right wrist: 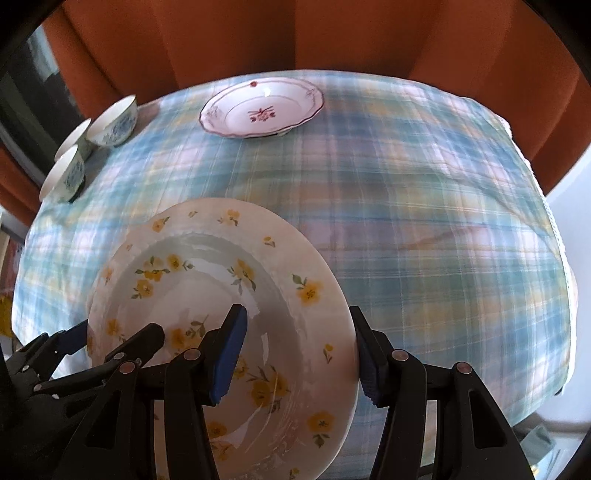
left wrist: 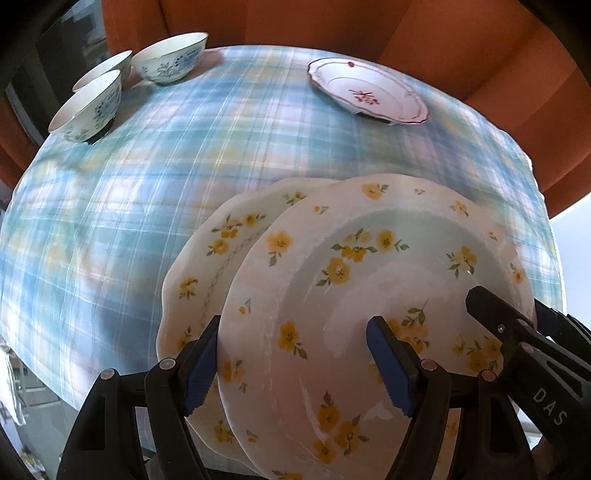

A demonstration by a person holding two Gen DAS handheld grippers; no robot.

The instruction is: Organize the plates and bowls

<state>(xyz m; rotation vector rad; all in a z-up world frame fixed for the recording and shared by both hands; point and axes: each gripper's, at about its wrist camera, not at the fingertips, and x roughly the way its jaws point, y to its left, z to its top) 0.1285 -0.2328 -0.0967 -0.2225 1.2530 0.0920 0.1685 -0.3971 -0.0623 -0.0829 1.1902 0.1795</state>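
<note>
1. Left wrist view, edges and room: the surface [left wrist: 147, 203], covered by a blue plaid cloth, curves away to an orange curtain [left wrist: 295, 22] behind its far edge. Three blue-patterned bowls [left wrist: 88, 107] stand grouped at the far left edge. A pink-flowered plate [left wrist: 365, 88] sits near the far edge, well apart from the bowls. The wide middle of the cloth between these items and the near edge is bare.
2. Left wrist view, grip: the left gripper [left wrist: 293, 343] is clamped on the yellow-flowered plate [left wrist: 369, 266]. One pad is against the outside of the plate's left rim; the other is inside the well.
3. Left wrist view, other items: a second yellow-flowered plate [left wrist: 207, 266] shows at the left, partly under the first. What it rests on cannot be told. The right gripper [left wrist: 508, 306] bites the first plate's right rim, one finger above and one below.
4. Right wrist view, edges and room: the cloth-covered surface [right wrist: 424, 240] is bare across its whole right half up to the right edge. The pink-flowered plate [right wrist: 262, 109] is near the far edge; the bowls [right wrist: 114, 122] are at the far left.
5. Right wrist view, grip: the right gripper [right wrist: 297, 325] is closed on the yellow-flowered plate [right wrist: 192, 280], one pad inside the well and one outside the right rim. The plate is tilted, near the surface's near left part.
6. Right wrist view: the left gripper [right wrist: 118, 332] holds the opposite rim.
</note>
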